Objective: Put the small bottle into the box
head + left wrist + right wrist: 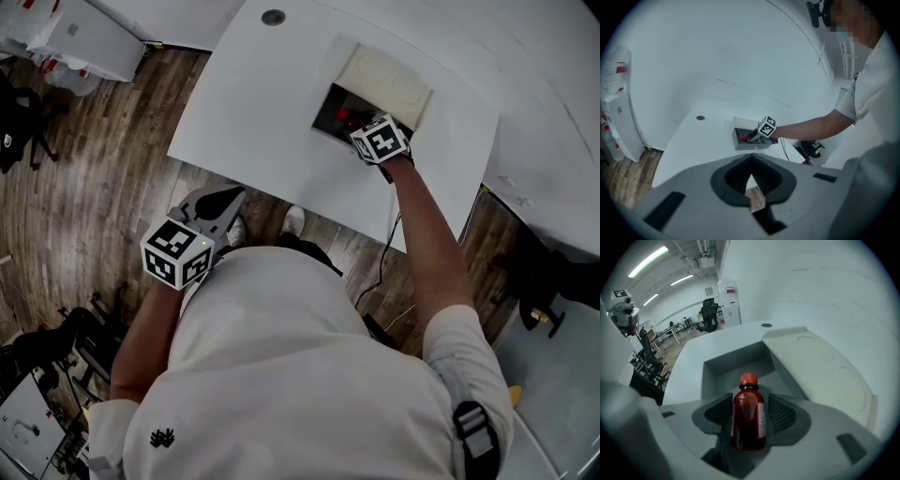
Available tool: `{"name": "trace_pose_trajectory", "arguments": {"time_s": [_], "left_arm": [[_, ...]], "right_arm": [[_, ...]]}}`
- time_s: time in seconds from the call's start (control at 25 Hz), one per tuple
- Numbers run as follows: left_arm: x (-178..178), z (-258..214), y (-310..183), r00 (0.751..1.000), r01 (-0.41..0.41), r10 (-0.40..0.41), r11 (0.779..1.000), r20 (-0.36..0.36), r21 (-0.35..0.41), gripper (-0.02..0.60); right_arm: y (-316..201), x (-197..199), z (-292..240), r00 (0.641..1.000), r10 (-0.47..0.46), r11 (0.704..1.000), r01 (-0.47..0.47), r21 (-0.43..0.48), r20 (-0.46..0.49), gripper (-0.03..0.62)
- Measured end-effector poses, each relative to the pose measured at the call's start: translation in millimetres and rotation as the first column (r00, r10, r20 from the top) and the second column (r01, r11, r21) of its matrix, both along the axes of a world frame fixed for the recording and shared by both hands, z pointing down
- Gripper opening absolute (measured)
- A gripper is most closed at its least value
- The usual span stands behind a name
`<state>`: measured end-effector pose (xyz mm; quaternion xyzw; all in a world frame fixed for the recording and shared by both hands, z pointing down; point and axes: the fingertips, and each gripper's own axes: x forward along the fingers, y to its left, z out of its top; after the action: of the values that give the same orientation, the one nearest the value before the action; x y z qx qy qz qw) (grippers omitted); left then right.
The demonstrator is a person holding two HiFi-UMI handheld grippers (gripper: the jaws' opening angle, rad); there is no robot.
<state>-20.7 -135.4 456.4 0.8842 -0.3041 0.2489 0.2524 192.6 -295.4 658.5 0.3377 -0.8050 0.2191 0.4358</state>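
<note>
A small dark red bottle (749,420) with a red cap lies between the pads of my right gripper (750,401), cap pointing into the open white box (736,367). A thin gap shows beside the bottle on its right, so the jaws stand open round it. From the head view the right gripper (367,131) reaches into the box (330,94), where a bit of red bottle (343,116) shows. The box lid (386,79) lies folded back. My left gripper (225,201) hangs off the table's near edge, over the floor, shut and empty.
The box stands on a white table (253,103) with a round cable hole (273,17) at its far side. A white cabinet (84,37) stands on the wooden floor at the left. A cable (386,253) hangs below the table edge.
</note>
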Motion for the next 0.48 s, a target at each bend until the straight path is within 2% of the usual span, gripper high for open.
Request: {"name": "trace_pose_trajectory", "arguments": {"time_s": [0.48], "left_arm": [[1,-1,5,0.996,-0.087,0.087,0.996,-0.029,-0.002,0.005]], "right_arm": [[17,-1,-36,0.998,0.060,0.996,-0.062,0.067,0.026,0.242]]}}
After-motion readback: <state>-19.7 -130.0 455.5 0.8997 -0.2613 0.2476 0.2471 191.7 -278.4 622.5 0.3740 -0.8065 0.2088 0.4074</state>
